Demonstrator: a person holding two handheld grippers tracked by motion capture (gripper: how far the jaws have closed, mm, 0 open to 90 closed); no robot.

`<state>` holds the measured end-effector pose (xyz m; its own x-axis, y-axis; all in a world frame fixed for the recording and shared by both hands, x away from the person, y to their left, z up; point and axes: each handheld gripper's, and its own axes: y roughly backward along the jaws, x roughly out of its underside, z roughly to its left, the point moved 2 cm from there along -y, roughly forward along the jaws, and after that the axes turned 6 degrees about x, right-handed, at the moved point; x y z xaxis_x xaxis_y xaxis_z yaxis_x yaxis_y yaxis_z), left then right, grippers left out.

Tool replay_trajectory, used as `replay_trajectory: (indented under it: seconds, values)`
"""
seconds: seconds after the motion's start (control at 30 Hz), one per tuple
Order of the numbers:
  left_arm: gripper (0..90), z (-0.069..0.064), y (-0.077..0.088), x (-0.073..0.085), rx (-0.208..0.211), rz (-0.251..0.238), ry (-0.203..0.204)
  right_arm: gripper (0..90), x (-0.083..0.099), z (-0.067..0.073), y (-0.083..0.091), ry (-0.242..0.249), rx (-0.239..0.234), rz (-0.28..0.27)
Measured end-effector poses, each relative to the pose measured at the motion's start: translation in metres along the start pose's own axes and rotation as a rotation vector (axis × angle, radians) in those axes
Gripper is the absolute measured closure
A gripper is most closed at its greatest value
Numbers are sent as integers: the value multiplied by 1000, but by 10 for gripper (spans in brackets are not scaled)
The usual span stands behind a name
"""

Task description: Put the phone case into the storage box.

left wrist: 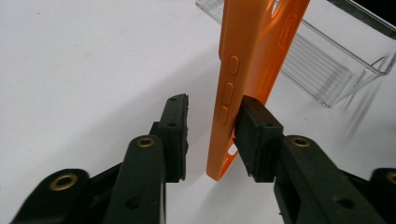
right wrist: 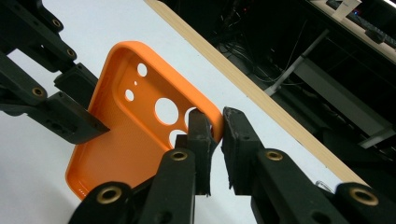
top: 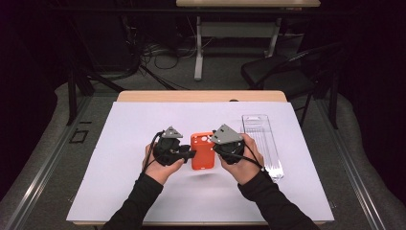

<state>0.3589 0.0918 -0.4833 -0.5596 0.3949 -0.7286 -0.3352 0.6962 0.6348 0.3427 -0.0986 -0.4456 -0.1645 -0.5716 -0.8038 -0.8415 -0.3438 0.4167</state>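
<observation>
While right fingers (right wrist: 212, 133) pinch the orange case (right wrist: 126, 140), left fingers (left wrist: 175, 126) gape.

Phone case (top: 202, 151) left of tray (top: 262, 143)

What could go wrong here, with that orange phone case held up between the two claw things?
The right gripper pinches only a thin edge of the orange phone case, near the camera holes, so the soft case could twist or slip out. The left gripper stands open around the opposite edge: one pad is apart from it, so it gives little support if the case drops. The clear plastic box lies close beside the right hand and could be knocked.
</observation>
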Motion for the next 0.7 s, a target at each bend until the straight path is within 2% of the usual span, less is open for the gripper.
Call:
replay_trajectory:
  seconds: [0.23,0.47,0.7]
  values:
    - [546,1,0,-2,20,-15,0,826,0,-7,-2,10,9,10]
    - [507,2,0,-3,15,-29,-67,826,-1,-15,-4,24,31,17]
    - [482,4,0,-4,-1,-40,-85,826,-6,-24,-2,39,59,13]
